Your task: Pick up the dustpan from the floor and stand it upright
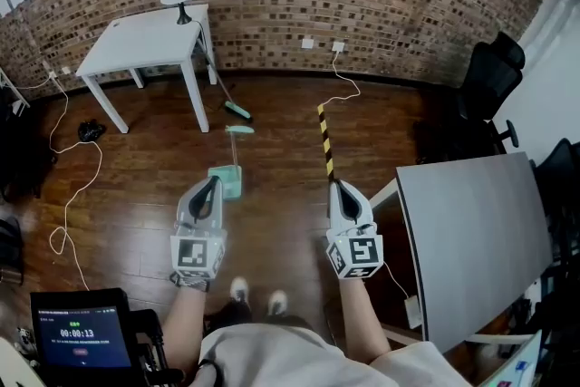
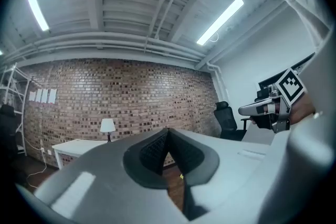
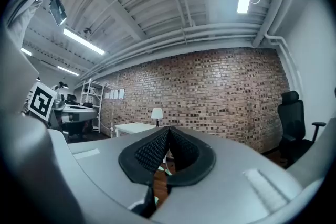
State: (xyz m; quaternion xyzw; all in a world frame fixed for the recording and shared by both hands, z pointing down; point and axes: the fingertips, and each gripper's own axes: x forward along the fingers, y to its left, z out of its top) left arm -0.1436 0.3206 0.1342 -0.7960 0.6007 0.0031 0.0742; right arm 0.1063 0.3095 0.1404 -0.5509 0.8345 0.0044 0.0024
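Plainly, the wooden floor (image 1: 136, 186) fills most of the head view, with a white table (image 1: 149, 41) at upper left. The teal dustpan (image 1: 232, 182) lies flat on the floor at centre frame, its thin handle (image 1: 236, 149) running up-frame. It looks like light, stiff plastic, probably slick; the handle's upper end seems the best hold for tipping it upright. Both forearms reach forward, side by side and level. The left gripper (image 1: 215, 182) and right gripper (image 1: 337, 186) are each clenched together on nothing.
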